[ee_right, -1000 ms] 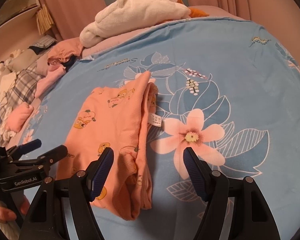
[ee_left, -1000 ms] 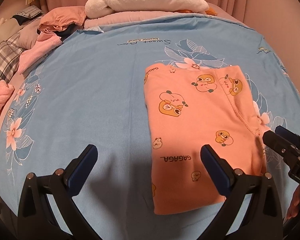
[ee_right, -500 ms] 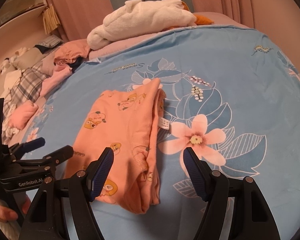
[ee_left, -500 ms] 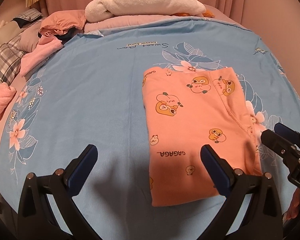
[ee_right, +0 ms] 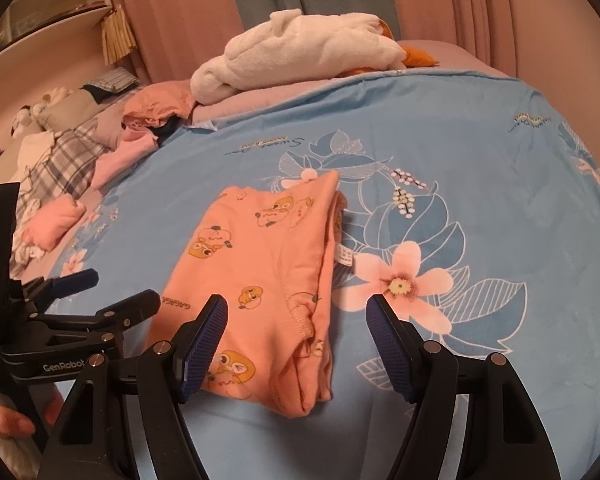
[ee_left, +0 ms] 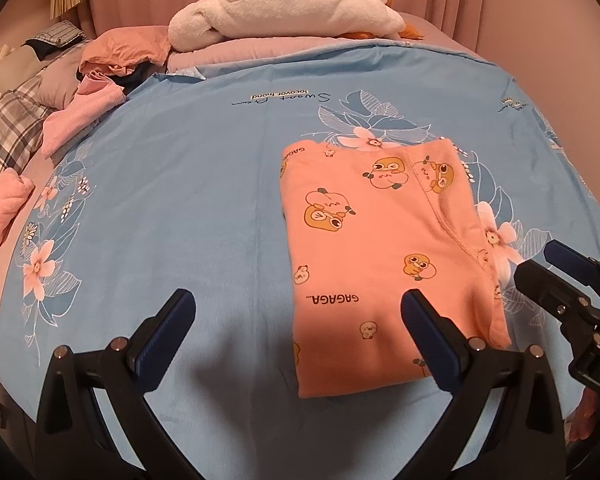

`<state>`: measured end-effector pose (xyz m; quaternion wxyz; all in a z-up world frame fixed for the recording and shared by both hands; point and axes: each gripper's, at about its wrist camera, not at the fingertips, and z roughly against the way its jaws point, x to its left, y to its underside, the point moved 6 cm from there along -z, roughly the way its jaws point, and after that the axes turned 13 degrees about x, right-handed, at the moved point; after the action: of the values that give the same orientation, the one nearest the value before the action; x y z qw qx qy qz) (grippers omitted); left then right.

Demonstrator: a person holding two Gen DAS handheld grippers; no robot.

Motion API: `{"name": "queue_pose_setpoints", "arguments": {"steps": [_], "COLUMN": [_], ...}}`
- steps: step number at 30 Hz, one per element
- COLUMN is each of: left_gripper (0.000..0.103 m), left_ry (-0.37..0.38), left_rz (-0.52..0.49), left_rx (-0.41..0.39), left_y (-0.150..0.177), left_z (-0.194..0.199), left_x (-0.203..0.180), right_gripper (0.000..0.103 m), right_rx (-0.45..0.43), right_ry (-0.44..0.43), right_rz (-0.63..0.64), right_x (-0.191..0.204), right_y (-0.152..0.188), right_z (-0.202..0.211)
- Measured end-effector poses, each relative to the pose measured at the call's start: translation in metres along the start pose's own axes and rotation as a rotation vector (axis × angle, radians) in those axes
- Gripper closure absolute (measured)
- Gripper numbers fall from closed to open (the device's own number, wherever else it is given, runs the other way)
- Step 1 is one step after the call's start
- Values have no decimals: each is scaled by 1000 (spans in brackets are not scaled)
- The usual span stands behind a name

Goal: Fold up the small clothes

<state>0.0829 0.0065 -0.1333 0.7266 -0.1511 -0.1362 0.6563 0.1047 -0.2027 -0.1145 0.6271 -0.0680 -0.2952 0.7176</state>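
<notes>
A folded orange garment printed with cartoon ducks lies flat on the blue floral bedsheet. In the right wrist view the same garment shows stacked layers along its right side and a white label. My left gripper hovers open above the garment's near left edge, nothing between its fingers. My right gripper is open too, raised over the garment's near right corner, holding nothing. Each gripper appears at the edge of the other's view: the right gripper, the left gripper.
A white plush blanket is heaped at the far end of the bed. Crumpled pink and orange clothes, a plaid cloth and a rolled pink piece lie along the left. A hand grips the left tool.
Both grippers have drawn back and up a little from the garment, which now sits farther away in both views. The garment itself lies unchanged; both stay open.
</notes>
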Motion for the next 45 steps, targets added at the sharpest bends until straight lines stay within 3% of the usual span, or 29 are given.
{"name": "queue_pose_setpoints", "arguments": {"steps": [45], "left_gripper": [0], "left_ry": [28], "left_rz": [11], "left_rx": [-34], "left_y": [8], "left_z": [39], "left_x": [-3], "right_gripper": [31], "right_rx": [-64], "right_ry": [-2], "right_rz": [111], "right_x": [32], "right_y": [5], "right_z": [32]}}
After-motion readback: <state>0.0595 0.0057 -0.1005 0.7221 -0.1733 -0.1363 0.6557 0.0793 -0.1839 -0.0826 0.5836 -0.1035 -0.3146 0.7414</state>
